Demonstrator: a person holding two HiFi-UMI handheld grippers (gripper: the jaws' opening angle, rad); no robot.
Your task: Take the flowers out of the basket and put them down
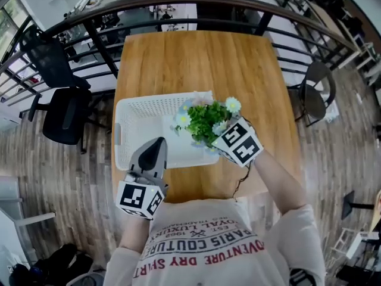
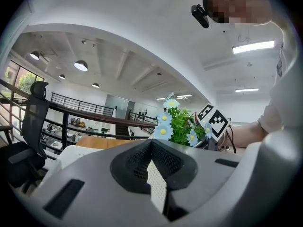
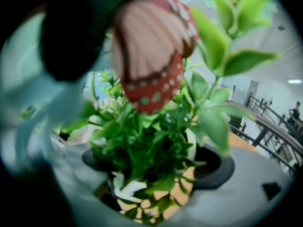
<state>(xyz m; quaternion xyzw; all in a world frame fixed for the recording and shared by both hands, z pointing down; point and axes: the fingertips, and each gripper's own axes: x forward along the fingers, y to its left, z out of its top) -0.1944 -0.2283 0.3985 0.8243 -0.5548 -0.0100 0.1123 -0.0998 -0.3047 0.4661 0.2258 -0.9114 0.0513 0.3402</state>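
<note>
Flowers [image 1: 205,119] clamped in right claw [image 3: 151,197], over basket [image 1: 143,109], left claw [image 2: 154,174] pinching basket wall

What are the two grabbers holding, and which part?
The right gripper holds the flowers low down, at the bunch's base. The left gripper is shut on the white basket, on its near wall.

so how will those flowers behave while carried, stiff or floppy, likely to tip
Probably light: the flowers spread wide above the right gripper, which holds only the base. The thin leafy stems look bendy, so expect some sway. Put down, they may tip over; no broad base shows.
</note>
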